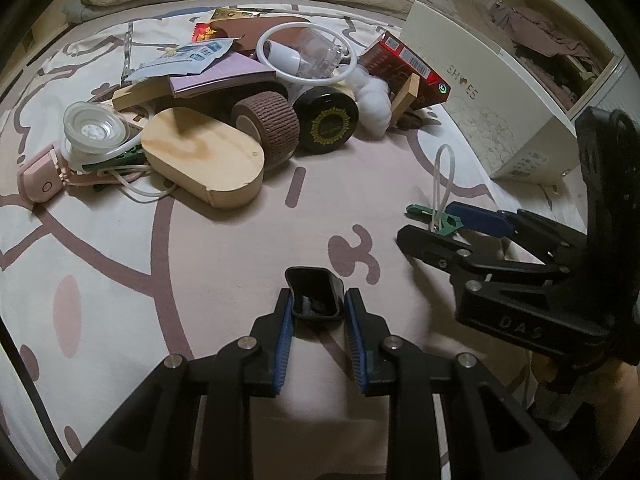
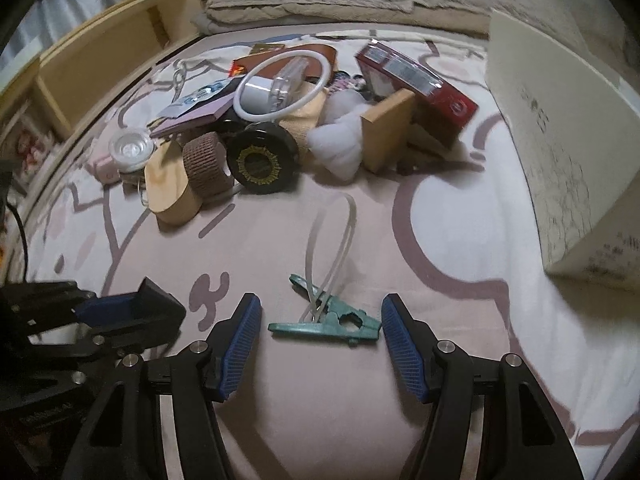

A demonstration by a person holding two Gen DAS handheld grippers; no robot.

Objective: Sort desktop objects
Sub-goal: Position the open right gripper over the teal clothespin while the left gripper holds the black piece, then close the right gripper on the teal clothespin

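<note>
My left gripper (image 1: 316, 300) is shut on a small black open box (image 1: 315, 294), held just above the bed sheet; it also shows at the left of the right wrist view (image 2: 152, 304). My right gripper (image 2: 320, 320) is open, its blue pads on either side of a green clip (image 2: 332, 320) with a clear plastic loop (image 2: 332, 236) lying on the sheet. The clip also shows in the left wrist view (image 1: 436, 218), between the right gripper's fingers (image 1: 432, 240).
A pile lies further back: a wooden oval block (image 1: 200, 156), brown bandage roll (image 1: 268, 124), black round tin (image 1: 326, 122), cotton (image 1: 374, 100), red box (image 1: 404, 68), white ring (image 1: 306, 54), pink device (image 1: 40, 176). A white shoe box (image 1: 492, 92) stands at the right.
</note>
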